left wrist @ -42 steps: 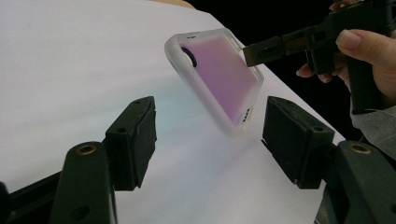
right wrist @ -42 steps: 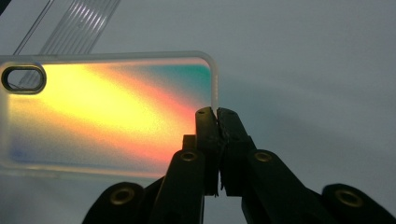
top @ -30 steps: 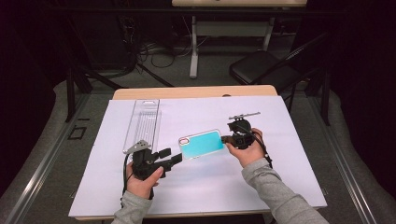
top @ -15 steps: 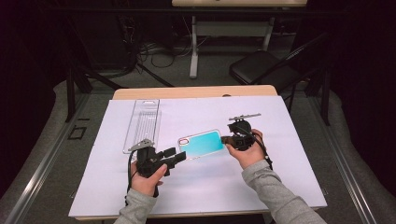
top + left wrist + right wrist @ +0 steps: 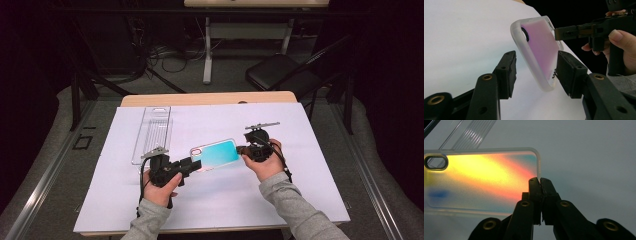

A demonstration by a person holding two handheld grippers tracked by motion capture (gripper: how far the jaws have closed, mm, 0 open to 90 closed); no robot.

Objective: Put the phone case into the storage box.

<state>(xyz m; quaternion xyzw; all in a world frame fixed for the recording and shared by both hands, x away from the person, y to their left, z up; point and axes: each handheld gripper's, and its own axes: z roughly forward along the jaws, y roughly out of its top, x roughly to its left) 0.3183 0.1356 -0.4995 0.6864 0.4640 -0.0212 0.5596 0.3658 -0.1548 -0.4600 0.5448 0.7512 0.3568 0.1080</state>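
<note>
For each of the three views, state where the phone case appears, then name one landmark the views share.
High view: phone case at table centre, between the two claws.
Left gripper view: upper centre, edge-on between open jaws.
Right gripper view: left half, its edge pinched.
Shared landmark: the white sheet beneath.

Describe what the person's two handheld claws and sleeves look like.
Both the left claw and the right claw are black, each with two blocky jaws joined by brass-coloured rivets. A grey three-cornered plate tops each, and a black cable trails off. The sleeves are grey.
</note>
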